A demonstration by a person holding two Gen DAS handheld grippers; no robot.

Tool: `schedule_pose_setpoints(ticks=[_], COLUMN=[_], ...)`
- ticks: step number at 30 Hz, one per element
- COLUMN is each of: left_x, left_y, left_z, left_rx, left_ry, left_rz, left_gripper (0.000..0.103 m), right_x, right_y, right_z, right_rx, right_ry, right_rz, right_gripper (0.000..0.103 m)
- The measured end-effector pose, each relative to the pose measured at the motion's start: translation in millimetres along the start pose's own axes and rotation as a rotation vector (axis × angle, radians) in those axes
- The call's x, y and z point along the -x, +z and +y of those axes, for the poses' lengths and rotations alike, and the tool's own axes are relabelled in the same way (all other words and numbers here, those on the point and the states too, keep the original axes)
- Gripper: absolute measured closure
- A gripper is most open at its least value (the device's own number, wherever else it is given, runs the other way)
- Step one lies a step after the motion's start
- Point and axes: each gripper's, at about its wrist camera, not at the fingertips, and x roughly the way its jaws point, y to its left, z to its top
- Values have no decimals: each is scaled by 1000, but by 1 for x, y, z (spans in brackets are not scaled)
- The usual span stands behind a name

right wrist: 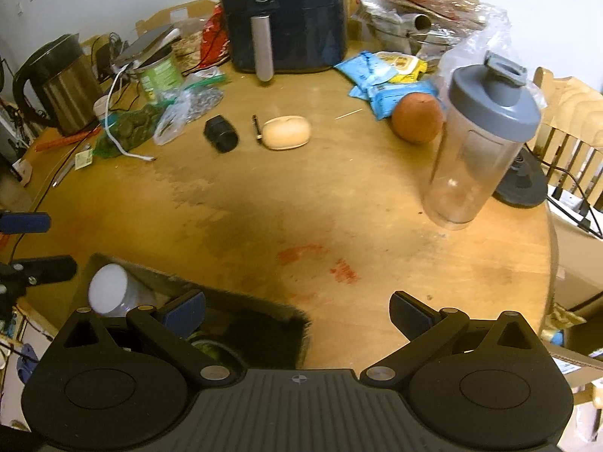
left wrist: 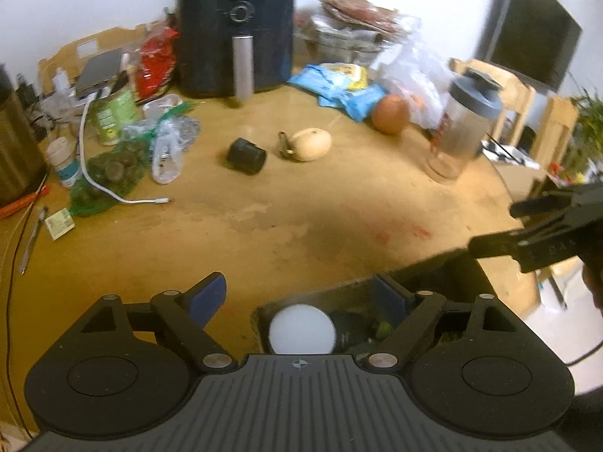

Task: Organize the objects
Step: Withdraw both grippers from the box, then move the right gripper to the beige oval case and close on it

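In the dark felt bin (right wrist: 264, 324) at the table's near edge, a white-lidded jar (right wrist: 109, 293) already sits; my left gripper (left wrist: 301, 297) and right gripper (right wrist: 297, 312) gape empty. The black cylinder (right wrist: 221, 133), beige case (right wrist: 287, 132) and orange (right wrist: 416, 118) remain out.

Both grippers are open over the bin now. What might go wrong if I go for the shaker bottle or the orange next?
The shaker bottle is tall, empty and stands near the table edge; a nudge from the right gripper might topple it. The orange sits right beside it and may roll. The white cable could snag the left gripper.
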Motion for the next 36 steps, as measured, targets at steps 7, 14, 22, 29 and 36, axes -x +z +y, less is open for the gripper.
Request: schedule_pose_setpoints(ticks=[7, 14, 22, 29, 36], left_x=[2, 4, 6, 7, 8], left_y=[9, 10, 12, 10, 8], left_z=[12, 14, 15, 21, 20], left_rx=[87, 119, 134, 151, 133], left_ry=[35, 38, 62, 103, 154], left_rz=[-36, -61, -14, 18, 36], left_gripper=[4, 0, 0, 0, 0], right_x=[-9, -25, -48, -78, -106], right_y=[13, 30, 55, 76, 93], right_z=[-18, -31, -31, -27, -20], right_rx=[6, 37, 66, 66, 81], right_ry=[-8, -5, 18, 39, 46], right_rz=[-3, -8, -17, -18, -24], right_gripper=[0, 0, 0, 0, 0])
